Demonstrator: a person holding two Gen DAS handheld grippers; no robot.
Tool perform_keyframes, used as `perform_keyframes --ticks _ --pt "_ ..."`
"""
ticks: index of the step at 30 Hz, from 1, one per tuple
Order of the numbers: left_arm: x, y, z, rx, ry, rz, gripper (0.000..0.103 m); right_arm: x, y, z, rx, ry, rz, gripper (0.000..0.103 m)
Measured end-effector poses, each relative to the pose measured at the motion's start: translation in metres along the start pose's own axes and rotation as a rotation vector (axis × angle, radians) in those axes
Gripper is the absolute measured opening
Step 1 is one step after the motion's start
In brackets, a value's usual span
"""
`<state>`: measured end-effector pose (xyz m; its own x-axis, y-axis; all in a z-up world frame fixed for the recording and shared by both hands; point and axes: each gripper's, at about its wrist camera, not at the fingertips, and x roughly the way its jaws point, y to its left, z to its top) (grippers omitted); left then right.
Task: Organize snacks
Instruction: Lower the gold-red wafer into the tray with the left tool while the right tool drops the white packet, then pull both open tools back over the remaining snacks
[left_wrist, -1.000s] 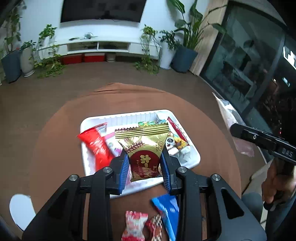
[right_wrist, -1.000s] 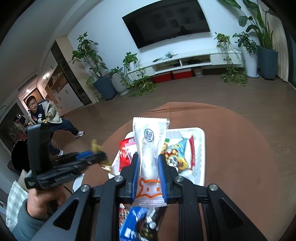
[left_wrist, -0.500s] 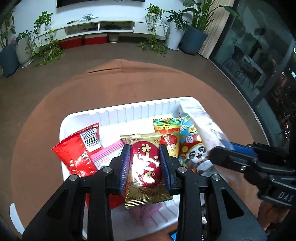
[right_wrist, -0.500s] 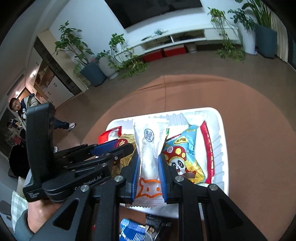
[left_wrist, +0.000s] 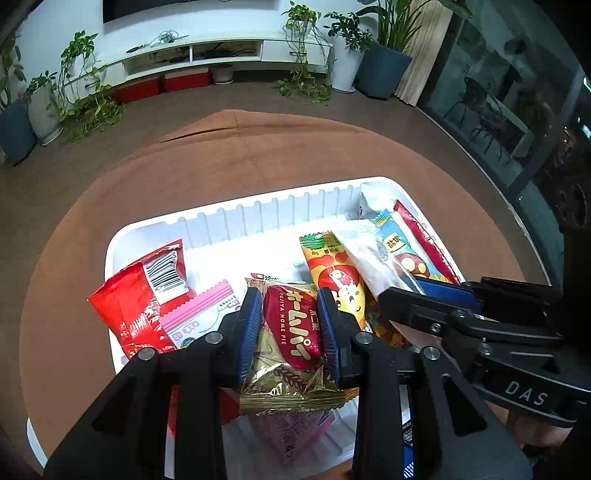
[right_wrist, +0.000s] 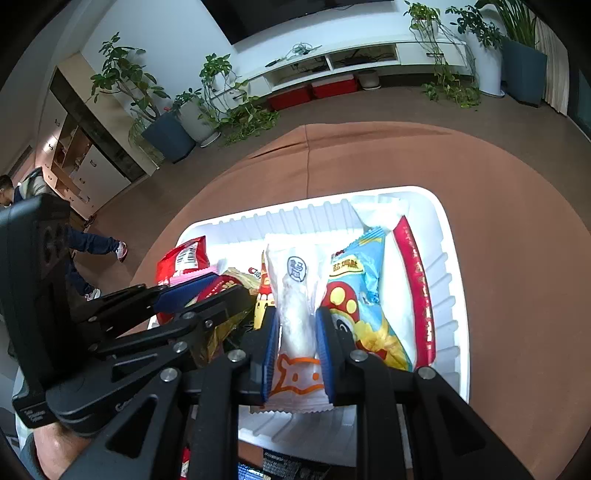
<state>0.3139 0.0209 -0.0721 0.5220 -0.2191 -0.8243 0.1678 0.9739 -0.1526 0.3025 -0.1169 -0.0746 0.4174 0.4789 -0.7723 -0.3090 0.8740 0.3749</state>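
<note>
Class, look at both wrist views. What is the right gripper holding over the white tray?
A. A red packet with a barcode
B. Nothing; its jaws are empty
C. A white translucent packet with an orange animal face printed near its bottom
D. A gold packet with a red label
C: in the right wrist view the right gripper has its blue pads pressed on the white translucent packet above the white tray; the gold packet sits in the left gripper.

White ribbed tray (left_wrist: 258, 218), red-and-gold snack packet (left_wrist: 291, 332), brown tablecloth (left_wrist: 240, 155)

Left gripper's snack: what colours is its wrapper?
Gold wrapper with a dark red panel and white lettering; clearest in the left wrist view.
</note>
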Motion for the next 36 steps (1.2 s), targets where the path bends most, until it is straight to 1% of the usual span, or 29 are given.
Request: perform_keyframes --ticks 4,7,9,11,13,16,18,19,20,21,22,23,25,26,27,31,36 --pt "0.003 -0.004 -0.002 0.006 -0.005 0.007 0.03 0.006 -0.001 0.0 0.005 0.018 0.004 0.026" --pt "0.002 -0.005 -0.003 0.01 -0.006 0.011 0.03 0.008 -0.002 0.001 0.017 0.016 0.007 0.027" --pt "0.001 -0.004 -0.004 0.006 -0.004 0.019 0.034 0.007 -0.002 0.0 0.02 0.012 0.01 0.029" --pt "-0.004 -0.003 -0.006 0.0 -0.011 0.025 0.04 0.005 -0.003 -0.001 0.021 0.008 0.01 0.032" --pt "-0.01 0.0 -0.008 -0.012 -0.026 0.022 0.044 0.001 -0.003 -0.001 0.021 -0.002 0.007 0.039" --pt "-0.022 0.001 -0.009 -0.019 -0.05 0.02 0.047 -0.009 -0.001 -0.002 0.017 -0.026 0.001 0.045" --pt "-0.032 0.0 -0.01 -0.015 -0.064 0.021 0.05 -0.017 0.002 -0.003 0.011 -0.04 0.007 0.048" --pt "-0.04 0.001 -0.011 -0.015 -0.074 0.023 0.056 -0.021 0.002 -0.003 0.007 -0.045 0.008 0.053" --pt "-0.049 0.002 -0.013 -0.02 -0.091 0.024 0.065 -0.029 0.004 -0.005 -0.002 -0.059 0.012 0.057" --pt "-0.059 0.003 -0.015 -0.028 -0.106 0.026 0.07 -0.035 0.005 -0.005 -0.005 -0.07 0.014 0.066" --pt "-0.066 0.004 -0.018 -0.033 -0.114 0.027 0.081 -0.042 0.006 -0.006 -0.006 -0.085 0.017 0.075" --pt "-0.076 0.004 -0.023 -0.036 -0.127 0.026 0.09 -0.053 0.007 -0.009 -0.008 -0.106 0.031 0.078" --pt "-0.093 0.003 -0.036 -0.027 -0.141 0.034 0.1 -0.07 0.009 -0.015 -0.021 -0.136 0.058 0.088" --pt "-0.102 0.002 -0.044 -0.03 -0.149 0.046 0.102 -0.079 0.011 -0.019 -0.03 -0.153 0.062 0.09" --pt "-0.109 0.002 -0.051 -0.035 -0.158 0.052 0.103 -0.09 0.011 -0.026 -0.035 -0.176 0.064 0.094" --pt "-0.134 0.0 -0.094 -0.064 -0.176 0.092 0.103 -0.116 0.005 -0.053 -0.016 -0.224 0.079 0.097" --pt "-0.151 -0.001 -0.152 -0.104 -0.145 0.076 0.103 -0.138 -0.011 -0.1 0.019 -0.236 0.065 0.098"
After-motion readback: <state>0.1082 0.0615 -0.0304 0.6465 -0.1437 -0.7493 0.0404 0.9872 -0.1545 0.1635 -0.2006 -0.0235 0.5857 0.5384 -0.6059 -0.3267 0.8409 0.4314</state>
